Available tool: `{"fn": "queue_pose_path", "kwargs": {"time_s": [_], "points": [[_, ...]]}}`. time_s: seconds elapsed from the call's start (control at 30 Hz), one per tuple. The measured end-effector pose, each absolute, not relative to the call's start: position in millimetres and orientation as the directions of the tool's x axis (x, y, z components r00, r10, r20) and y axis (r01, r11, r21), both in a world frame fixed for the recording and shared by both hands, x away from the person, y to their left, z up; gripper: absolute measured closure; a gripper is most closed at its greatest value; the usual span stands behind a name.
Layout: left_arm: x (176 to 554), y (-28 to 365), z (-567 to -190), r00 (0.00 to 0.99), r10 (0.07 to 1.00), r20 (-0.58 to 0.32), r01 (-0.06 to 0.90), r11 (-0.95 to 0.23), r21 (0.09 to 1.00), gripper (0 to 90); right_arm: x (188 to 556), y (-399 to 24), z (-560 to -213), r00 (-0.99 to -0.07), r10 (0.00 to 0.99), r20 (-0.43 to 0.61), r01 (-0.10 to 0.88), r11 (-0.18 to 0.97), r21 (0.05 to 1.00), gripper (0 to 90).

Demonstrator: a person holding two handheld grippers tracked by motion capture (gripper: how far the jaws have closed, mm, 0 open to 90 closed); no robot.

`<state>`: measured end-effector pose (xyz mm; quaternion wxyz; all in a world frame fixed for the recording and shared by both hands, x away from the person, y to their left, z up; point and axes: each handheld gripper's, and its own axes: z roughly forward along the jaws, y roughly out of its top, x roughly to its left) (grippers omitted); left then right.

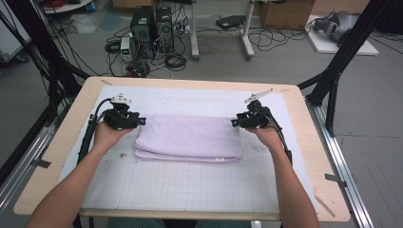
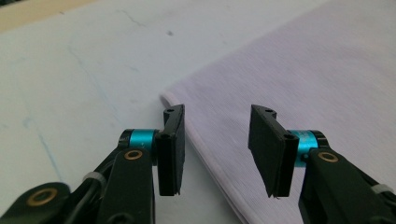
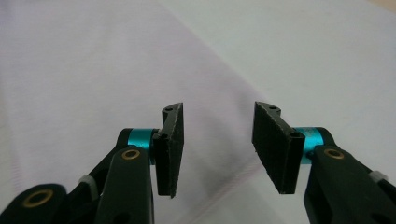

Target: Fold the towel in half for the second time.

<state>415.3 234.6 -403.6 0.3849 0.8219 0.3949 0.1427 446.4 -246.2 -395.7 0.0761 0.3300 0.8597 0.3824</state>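
Two folds look done: I see the towel point(image 1: 189, 145) stacked mid-worktop, my left gripper point(image 1: 141, 121) and right gripper point(image 1: 234, 122) both spread, empty, at its far corners; another fold may remain.

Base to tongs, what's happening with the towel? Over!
Both tongs, left and right, open, empty. Folded lilac towel flat on mat. Nothing blocking.

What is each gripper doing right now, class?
Left gripper: open, nothing held, above the towel's edge.
Right gripper: open, nothing held, above the towel.
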Motion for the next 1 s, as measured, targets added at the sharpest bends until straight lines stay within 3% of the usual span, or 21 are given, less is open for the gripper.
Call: {"fn": "queue_pose_path", "kwargs": {"time_s": [0.27,0.47,0.9,1.0], "points": [[366,233,-410,0.736,0.675,-0.049,0.469,-0.456,0.757,60.0,389,-237,-401,-0.838,0.531,0.128,0.447,0.533,0.718,53.6],[347,228,-417,0.793,0.608,-0.041,0.432,-0.514,0.742,73.4,365,-235,-415,-0.859,0.49,0.149,0.444,0.567,0.694,58.7],[334,231,-433,0.791,0.611,-0.026,0.442,-0.542,0.715,69.2,347,-243,-431,-0.86,0.49,0.141,0.435,0.561,0.704,59.4],[335,231,-433,0.787,0.617,-0.012,0.438,-0.545,0.715,73.2,345,-242,-435,-0.862,0.49,0.129,0.427,0.565,0.706,66.2]]}}
